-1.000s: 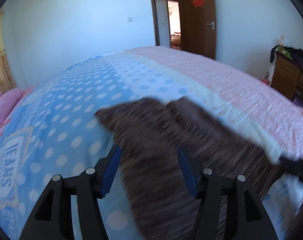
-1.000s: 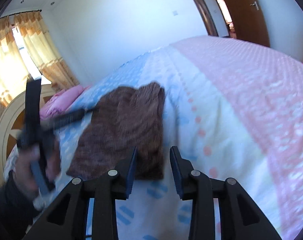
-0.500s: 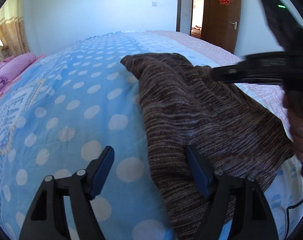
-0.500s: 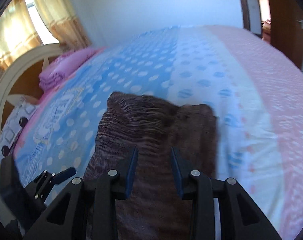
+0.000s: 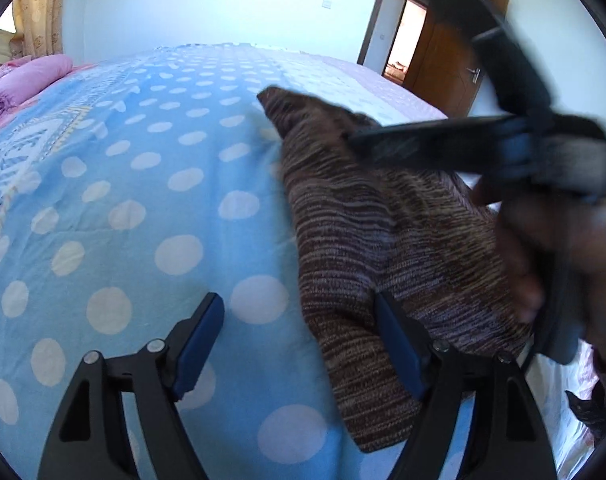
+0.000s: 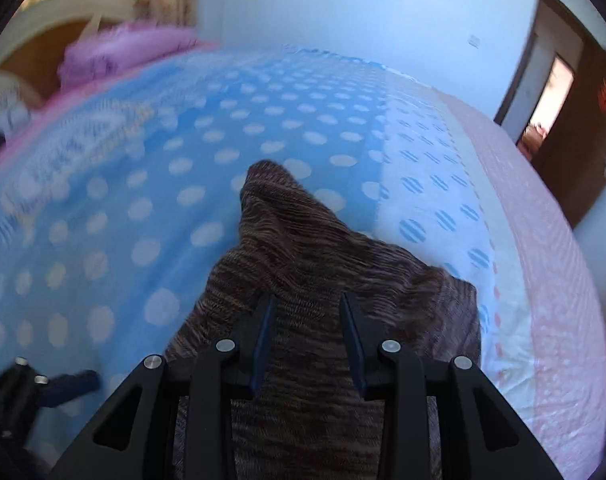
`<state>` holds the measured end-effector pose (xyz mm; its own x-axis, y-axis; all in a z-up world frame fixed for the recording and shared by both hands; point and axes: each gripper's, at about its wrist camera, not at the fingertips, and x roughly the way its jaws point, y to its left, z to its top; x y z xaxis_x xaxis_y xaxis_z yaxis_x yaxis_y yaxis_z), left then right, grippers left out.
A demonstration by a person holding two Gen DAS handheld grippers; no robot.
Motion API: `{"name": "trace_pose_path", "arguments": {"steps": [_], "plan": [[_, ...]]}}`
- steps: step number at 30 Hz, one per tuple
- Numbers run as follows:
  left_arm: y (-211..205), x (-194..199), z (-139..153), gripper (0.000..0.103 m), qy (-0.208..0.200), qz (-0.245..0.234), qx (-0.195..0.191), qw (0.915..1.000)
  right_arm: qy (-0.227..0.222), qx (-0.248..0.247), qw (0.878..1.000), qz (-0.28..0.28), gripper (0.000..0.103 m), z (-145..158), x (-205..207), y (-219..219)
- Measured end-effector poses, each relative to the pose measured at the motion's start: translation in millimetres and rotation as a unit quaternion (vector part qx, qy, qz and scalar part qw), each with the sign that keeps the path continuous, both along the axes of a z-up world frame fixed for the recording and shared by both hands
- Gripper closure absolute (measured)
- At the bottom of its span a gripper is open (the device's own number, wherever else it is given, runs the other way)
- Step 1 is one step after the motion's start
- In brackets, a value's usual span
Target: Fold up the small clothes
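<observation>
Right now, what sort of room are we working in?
Most likely a home bedroom. The brown knit garment lies on a bed with a blue polka-dot cover, folded pink bedding sits near the headboard, and a wooden door stands open.

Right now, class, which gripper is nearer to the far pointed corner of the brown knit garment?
Right. The right gripper hangs over the brown knit garment, aimed at that far corner. The left gripper, fingers spread wide, straddles the garment's near edge on the blue polka-dot bedspread.
</observation>
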<state>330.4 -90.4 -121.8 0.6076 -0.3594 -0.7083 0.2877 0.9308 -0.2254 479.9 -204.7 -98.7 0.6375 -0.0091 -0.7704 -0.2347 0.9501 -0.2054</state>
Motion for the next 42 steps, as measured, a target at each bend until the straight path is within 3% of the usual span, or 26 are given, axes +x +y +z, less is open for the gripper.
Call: {"name": "trace_pose_path", "arguments": {"steps": [3,6,9,12,16,21,27,30,33,36,42], "plan": [[4.7,2.0,-2.2,0.019,0.010,0.007,-0.012,0.9999,-0.001,-0.025,1.000,-0.015,0.071,-13.4,25.2,0.2],[4.0,0.7,-1.5,0.018,0.007,0.010,-0.006,0.9999,0.030,0.087,0.995,-0.044,0.070,-6.9,39.3,-25.6],[7.9,0.4,-1.3,0.014,0.008,0.019,-0.006,0.9998,0.001,0.118,0.992,-0.041,0.070,8.7,15.5,-36.9],[11.4,-0.2,-1.5,0.014,0.010,0.024,-0.011,0.9996,-0.014,0.164,0.986,-0.002,0.067,19.2,-17.8,-35.7],[14.9,-4.0,0.6,0.014,0.003,0.031,-0.014,0.9994,0.021,0.095,0.995,0.010,0.067,-13.1,-9.4,-5.0],[22.9,-3.4,-0.5,0.014,0.013,0.038,-0.035,0.9986,0.018,0.144,0.989,-0.005,0.061,-7.1,-9.0,-18.6],[24.0,-1.9,-1.3,0.011,0.014,0.036,-0.047,0.9982,-0.027,0.238,0.971,0.006,0.059,25.1,-81.4,-88.8],[26.2,0.4,-2.2,0.011,0.015,0.037,-0.057,0.9976,-0.039,0.239,0.970,-0.007,0.059,29.0,-115.4,-119.8],[25.7,0.7,-2.6,0.011,0.014,0.040,-0.056,0.9975,-0.018,0.214,0.977,-0.013,0.061,11.2,-135.9,-130.1],[22.5,-1.4,-2.4,0.011,0.012,0.039,-0.047,0.9981,-0.001,0.159,0.986,-0.044,0.080,-14.2,-143.4,-133.0],[12.2,-1.4,-3.0,0.003,0.012,0.030,-0.011,0.9994,-0.006,0.192,0.979,-0.071,0.081,-34.1,-151.8,-149.7]]}}
